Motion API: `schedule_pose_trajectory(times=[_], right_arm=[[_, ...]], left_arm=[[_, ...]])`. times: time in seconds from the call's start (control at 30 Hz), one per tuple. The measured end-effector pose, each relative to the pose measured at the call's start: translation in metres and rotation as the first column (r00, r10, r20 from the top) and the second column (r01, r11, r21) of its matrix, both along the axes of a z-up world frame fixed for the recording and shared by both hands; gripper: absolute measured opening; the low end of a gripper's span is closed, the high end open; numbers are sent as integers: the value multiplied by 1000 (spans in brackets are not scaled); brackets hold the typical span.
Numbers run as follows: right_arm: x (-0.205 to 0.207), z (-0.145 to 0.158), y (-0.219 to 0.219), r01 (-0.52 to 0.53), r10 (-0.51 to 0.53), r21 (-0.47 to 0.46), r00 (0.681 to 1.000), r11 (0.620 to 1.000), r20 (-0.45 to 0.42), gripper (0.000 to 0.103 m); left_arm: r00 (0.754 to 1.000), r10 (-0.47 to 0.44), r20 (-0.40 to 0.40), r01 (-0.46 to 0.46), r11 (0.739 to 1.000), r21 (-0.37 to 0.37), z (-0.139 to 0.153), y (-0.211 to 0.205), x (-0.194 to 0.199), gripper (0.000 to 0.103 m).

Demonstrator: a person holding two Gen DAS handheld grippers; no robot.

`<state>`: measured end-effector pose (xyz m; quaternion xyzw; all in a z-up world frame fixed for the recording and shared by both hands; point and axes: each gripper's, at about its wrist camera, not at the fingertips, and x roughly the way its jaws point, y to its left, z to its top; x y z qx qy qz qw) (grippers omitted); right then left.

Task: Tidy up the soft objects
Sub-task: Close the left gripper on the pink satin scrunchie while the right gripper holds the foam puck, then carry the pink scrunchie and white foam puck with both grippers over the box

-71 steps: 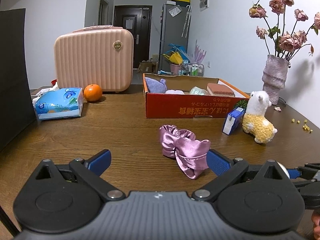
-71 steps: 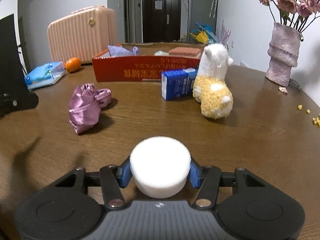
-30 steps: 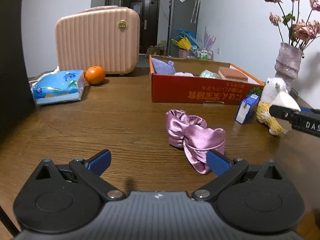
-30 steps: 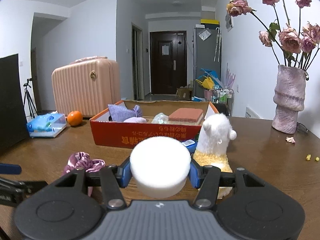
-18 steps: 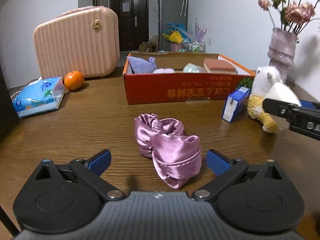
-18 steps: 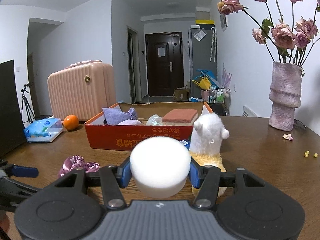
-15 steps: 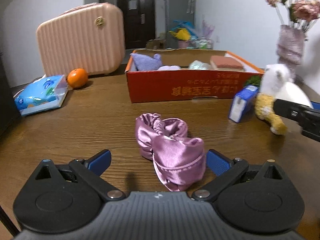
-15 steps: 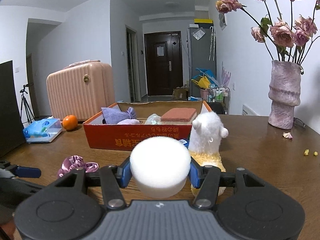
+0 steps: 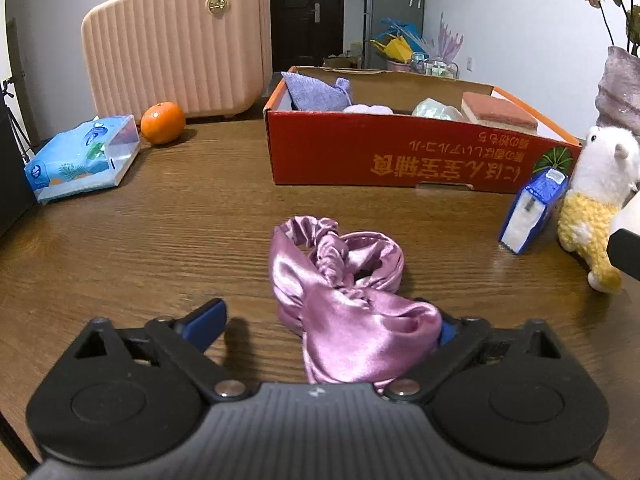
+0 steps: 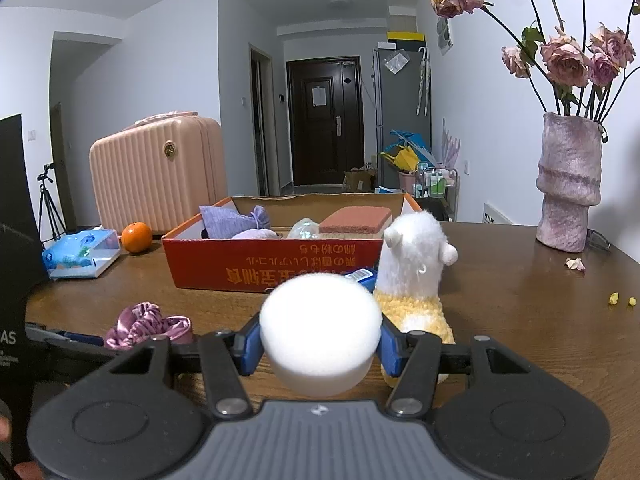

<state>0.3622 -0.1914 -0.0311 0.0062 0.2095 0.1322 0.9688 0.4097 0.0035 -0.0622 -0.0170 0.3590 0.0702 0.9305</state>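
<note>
Only in the right wrist view: right gripper (image 10: pixel 320 346) clamped on one white sponge (image 10: pixel 320 338). Left gripper (image 9: pixel 326 320), jaws just narrowing, straddling one pink scrunchie (image 9: pixel 344 300) on the table (image 9: pixel 140 248), left pad clear.

Soft things on and over the counter

Crumpled pink satin scrunchie (image 9: pixel 344 280) lies low centre; round white sponge (image 10: pixel 320 340) sits clamped lower centre; red box (image 9: pixel 400 160) upper right holds cloths.
</note>
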Motion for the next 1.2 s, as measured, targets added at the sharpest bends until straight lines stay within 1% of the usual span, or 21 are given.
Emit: schedule_pose_trajectory(times=[0.03, 0.1, 0.13, 0.27, 0.33, 0.47, 0.6, 0.73, 0.83, 0.97, 1.1, 1.2], right_arm=[[0, 0, 0, -1, 1, -2, 1000, 1000, 1, 55], [-1, 0, 1, -3, 3, -4, 1000, 1000, 7, 55], [-2, 0, 1, -4, 4, -5, 1000, 1000, 12, 55], [-5, 1, 3, -6, 7, -13, 1000, 1000, 25, 55], [-5, 1, 3, -9, 10, -14, 1000, 1000, 27, 55], [-6, 2, 4, -12, 12, -14, 999, 1000, 32, 55], [-9, 2, 4, -14, 15, -14, 999, 1000, 39, 55], [-10, 2, 5, -17, 18, -16, 999, 1000, 45, 55], [-11, 2, 5, -23, 23, -10, 999, 1000, 44, 55], [-12, 3, 7, -31, 31, -7, 998, 999, 50, 55], [-13, 3, 8, -35, 36, -10, 998, 999, 54, 55], [-13, 2, 9, -35, 36, -10, 998, 999, 54, 55]], left_arm=[[1000, -5, -1, 5, 1000, 3, -1, -1, 0, 77], [1000, -16, 4, 16, 1000, -6, 0, 0, -1, 69], [1000, -21, 8, 21, 1000, -8, 0, -1, -2, 61], [999, -27, 17, 27, 1000, -13, 2, 0, -6, 48], [999, -27, 23, 27, 999, -21, 3, 1, -9, 46], [999, -32, 37, 33, 999, -40, 6, 4, -16, 45], [996, -40, 78, 43, 998, -41, 14, 4, -29, 44], [989, -55, 138, 62, 997, -41, 24, 4, -44, 44], [982, -77, 175, 89, 994, -62, 31, 4, -54, 44], [972, -84, 219, 100, 993, -61, 39, 3, -65, 44], [965, -91, 247, 110, 992, -63, 44, 2, -72, 44], [962, -96, 254, 115, 992, -61, 46, 1, -74, 44]])
